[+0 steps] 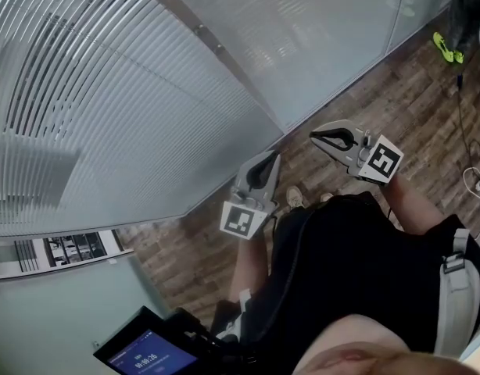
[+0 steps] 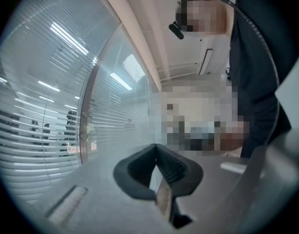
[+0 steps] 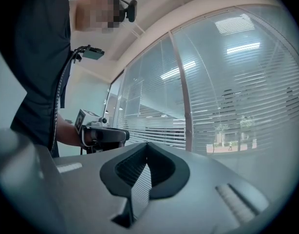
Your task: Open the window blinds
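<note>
The white slatted window blinds (image 1: 107,92) hang behind glass at the upper left of the head view; their slats stand tilted, with gaps of daylight between them. They also show as the blinds (image 2: 37,111) in the left gripper view and as the blinds (image 3: 247,96) in the right gripper view. My left gripper (image 1: 275,156) points toward the glass, shut, with nothing in it. My right gripper (image 1: 314,137) hovers beside it to the right, also shut and empty. Neither touches the glass or the blinds. The left gripper (image 3: 103,134) appears in the right gripper view too.
A frosted glass wall (image 1: 302,37) runs to the right of the blinds, split by a metal frame post (image 1: 216,49). Below is a wooden floor (image 1: 428,108) with cables (image 1: 471,174) and a yellow-green object (image 1: 447,47). A device with a lit screen (image 1: 146,354) sits low at the left.
</note>
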Available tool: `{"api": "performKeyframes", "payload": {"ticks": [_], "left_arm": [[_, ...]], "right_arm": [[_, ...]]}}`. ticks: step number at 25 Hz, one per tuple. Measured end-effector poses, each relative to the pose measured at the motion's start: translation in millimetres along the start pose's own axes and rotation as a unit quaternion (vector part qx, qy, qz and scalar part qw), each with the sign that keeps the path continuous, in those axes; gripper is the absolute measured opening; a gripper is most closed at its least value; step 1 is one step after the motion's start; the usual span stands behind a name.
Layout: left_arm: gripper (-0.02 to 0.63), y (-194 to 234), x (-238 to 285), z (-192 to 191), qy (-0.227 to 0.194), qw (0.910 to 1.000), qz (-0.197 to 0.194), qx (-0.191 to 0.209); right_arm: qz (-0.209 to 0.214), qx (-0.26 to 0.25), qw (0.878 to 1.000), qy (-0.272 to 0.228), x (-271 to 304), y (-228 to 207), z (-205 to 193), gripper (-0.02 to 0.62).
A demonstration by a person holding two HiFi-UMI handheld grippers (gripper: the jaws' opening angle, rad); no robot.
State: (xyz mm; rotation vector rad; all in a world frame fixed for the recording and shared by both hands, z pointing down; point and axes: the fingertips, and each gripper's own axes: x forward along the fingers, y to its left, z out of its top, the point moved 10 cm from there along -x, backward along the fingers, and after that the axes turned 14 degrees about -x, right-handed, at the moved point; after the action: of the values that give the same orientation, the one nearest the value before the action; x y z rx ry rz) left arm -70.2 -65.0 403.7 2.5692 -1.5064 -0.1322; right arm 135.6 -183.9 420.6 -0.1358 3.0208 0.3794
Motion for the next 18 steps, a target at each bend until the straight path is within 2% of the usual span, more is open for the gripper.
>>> {"api": "performKeyframes", "payload": {"ticks": [18], "left_arm": [[0.003,-6,13,-11,0.005,1.0000,-0.003,-0.005]], "right_arm": [[0.011,0.004,1.000,0.006,-3,0,-10,0.005]]}}
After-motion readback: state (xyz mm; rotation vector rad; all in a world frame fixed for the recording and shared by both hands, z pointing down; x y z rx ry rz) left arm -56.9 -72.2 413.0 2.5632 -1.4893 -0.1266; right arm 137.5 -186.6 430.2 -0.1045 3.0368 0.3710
